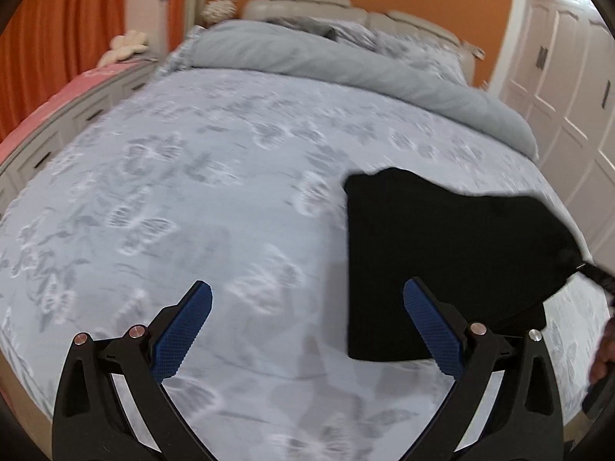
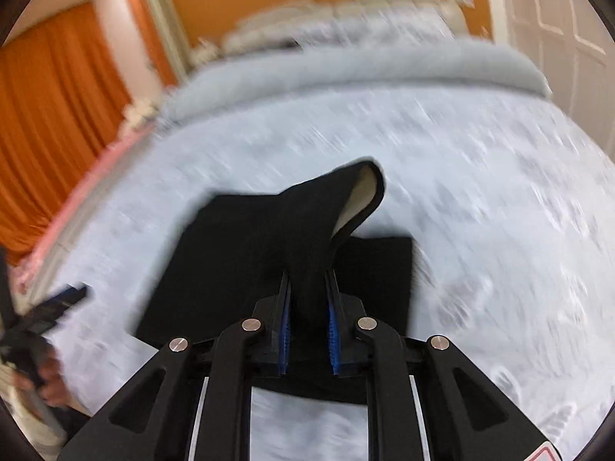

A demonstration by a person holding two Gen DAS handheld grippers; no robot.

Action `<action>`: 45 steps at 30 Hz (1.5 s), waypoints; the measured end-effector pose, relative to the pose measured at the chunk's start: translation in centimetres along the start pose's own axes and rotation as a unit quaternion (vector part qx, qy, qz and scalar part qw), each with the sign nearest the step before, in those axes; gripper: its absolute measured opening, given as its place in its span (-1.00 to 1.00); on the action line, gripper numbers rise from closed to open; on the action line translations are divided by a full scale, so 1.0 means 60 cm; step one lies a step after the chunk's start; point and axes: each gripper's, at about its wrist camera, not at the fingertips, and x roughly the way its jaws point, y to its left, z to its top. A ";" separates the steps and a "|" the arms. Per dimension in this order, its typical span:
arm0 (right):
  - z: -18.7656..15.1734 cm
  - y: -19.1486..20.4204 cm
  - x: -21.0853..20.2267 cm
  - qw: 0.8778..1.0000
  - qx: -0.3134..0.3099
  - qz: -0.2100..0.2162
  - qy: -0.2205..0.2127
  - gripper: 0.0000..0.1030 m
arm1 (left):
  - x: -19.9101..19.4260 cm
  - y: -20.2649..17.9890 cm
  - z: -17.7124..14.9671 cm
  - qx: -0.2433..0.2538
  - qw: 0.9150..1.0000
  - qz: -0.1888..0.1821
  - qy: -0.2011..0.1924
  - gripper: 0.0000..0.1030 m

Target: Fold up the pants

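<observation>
On the bed (image 2: 480, 192), right gripper (image 2: 307, 307) pinches pants (image 2: 230, 261).

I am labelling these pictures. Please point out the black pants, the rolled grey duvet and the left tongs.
black pants (image 1: 423, 253): left wrist view, on the flat folded part.
rolled grey duvet (image 1: 307, 57): left wrist view, on the middle of the roll.
left tongs (image 1: 307, 319): left wrist view, midway between the open blue tips.
</observation>
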 end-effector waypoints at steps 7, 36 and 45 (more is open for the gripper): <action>-0.033 -0.015 0.068 0.998 -0.014 -0.001 0.069 -0.52 | 0.053 -0.088 -0.018 0.046 0.998 0.012 0.032 0.90; -0.011 -0.096 0.013 0.994 0.094 -0.005 0.057 0.44 | 0.135 0.001 -0.018 -0.103 0.977 -0.088 0.164 0.90; -0.055 -0.089 0.089 0.981 0.117 0.093 0.126 -0.37 | 0.174 -0.025 -0.037 -0.120 0.958 -0.151 0.214 -0.47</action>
